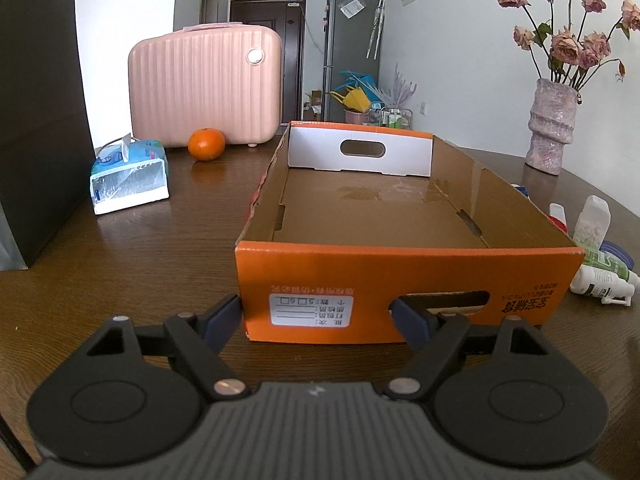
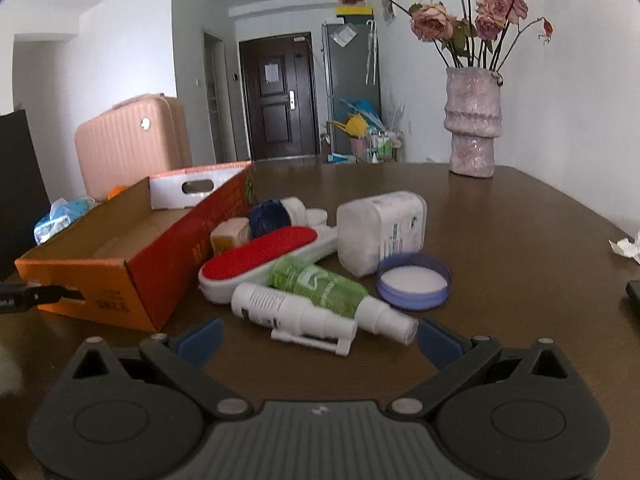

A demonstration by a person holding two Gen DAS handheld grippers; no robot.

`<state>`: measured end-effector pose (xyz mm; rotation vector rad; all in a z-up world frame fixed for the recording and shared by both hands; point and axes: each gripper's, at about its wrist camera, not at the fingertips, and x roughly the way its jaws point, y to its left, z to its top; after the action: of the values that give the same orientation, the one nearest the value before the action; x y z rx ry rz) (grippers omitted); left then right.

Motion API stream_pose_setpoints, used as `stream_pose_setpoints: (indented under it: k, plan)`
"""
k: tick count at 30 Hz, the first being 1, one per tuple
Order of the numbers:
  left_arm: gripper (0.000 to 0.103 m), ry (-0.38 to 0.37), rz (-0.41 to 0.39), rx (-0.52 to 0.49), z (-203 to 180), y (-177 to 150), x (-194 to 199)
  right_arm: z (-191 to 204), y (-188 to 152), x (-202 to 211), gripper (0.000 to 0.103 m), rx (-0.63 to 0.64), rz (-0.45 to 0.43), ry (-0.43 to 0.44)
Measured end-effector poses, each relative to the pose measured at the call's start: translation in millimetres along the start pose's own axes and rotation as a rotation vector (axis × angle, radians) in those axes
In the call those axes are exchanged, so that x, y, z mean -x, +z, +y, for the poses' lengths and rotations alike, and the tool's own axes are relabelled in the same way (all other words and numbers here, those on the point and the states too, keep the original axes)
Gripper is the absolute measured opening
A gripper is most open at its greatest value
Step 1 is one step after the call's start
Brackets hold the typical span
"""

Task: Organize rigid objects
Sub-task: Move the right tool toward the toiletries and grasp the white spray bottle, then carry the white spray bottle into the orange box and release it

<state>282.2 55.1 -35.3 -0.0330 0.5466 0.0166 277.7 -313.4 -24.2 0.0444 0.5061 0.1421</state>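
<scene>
An orange cardboard box sits open-topped on a dark wooden bench, with nothing visible on its brown floor. The left hand-held gripper is at the box's near end wall, its jaws spread wide: one blue pad is at the wall's left corner, the other is at the handle cutout. Nothing is clamped between them.

Just right of the box lies a loose cluster of rigid objects. From the right wrist view, a white spray bottle lies on its side nearest the camera, a green spray bottle behind it, then a red-faced lint brush, a white rectangular container, a blue lid, a dark blue cap and a small yellowish block. The right hand-held gripper hovers just before the white spray bottle, jaws released and holding nothing.

Farther back stand a pink suitcase, an orange, a tissue pack and a vase of dried roses.
</scene>
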Motion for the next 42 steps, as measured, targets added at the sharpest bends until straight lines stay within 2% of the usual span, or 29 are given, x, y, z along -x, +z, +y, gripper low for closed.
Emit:
stream_pose_setpoints:
  k: [3,4,5,8,9,10,14,17,18,26,28,31,37,42]
  plan:
    - [0.083,-0.001,0.000,0.001,0,0,0,-2,7,-8,0.094,0.028,0.003,0.013]
    - [0.083,-0.002,0.000,0.003,0,0,0,-3,10,-11,0.086,0.040,0.008,0.018]
    - [0.083,-0.002,-0.001,0.003,0,0,0,-3,13,-15,0.083,0.054,0.015,0.021]
    - [0.083,-0.002,0.000,0.001,1,0,0,2,20,-27,0.065,0.119,0.026,0.050]
    - [0.083,-0.002,0.000,0.002,1,0,0,4,22,-33,0.057,0.136,0.040,0.065]
    - [0.083,-0.002,0.001,0.003,1,0,0,6,24,-38,0.053,0.148,0.055,0.085]
    - [0.084,0.001,0.001,0.000,1,-1,0,15,26,-53,0.050,0.194,0.115,0.156]
    - [0.083,0.000,0.001,0.002,0,-1,0,22,20,-58,0.045,0.220,0.161,0.171]
    - [0.083,-0.002,0.000,0.004,1,-1,0,23,18,-59,0.035,0.215,0.183,0.185]
    - [0.083,-0.003,0.002,0.006,1,-1,0,30,17,-67,0.035,0.112,0.178,0.241]
    - [0.083,-0.003,0.002,0.005,1,-1,0,33,19,-72,0.027,0.102,0.174,0.245]
    - [0.083,-0.003,0.002,0.006,0,-1,0,32,20,-73,0.027,0.078,0.170,0.246]
    - [0.084,-0.007,0.005,0.012,1,-1,0,26,18,-50,0.027,0.050,0.125,0.213]
    - [0.084,-0.007,0.005,0.011,1,-1,-1,25,39,-33,0.027,0.045,0.060,0.223]
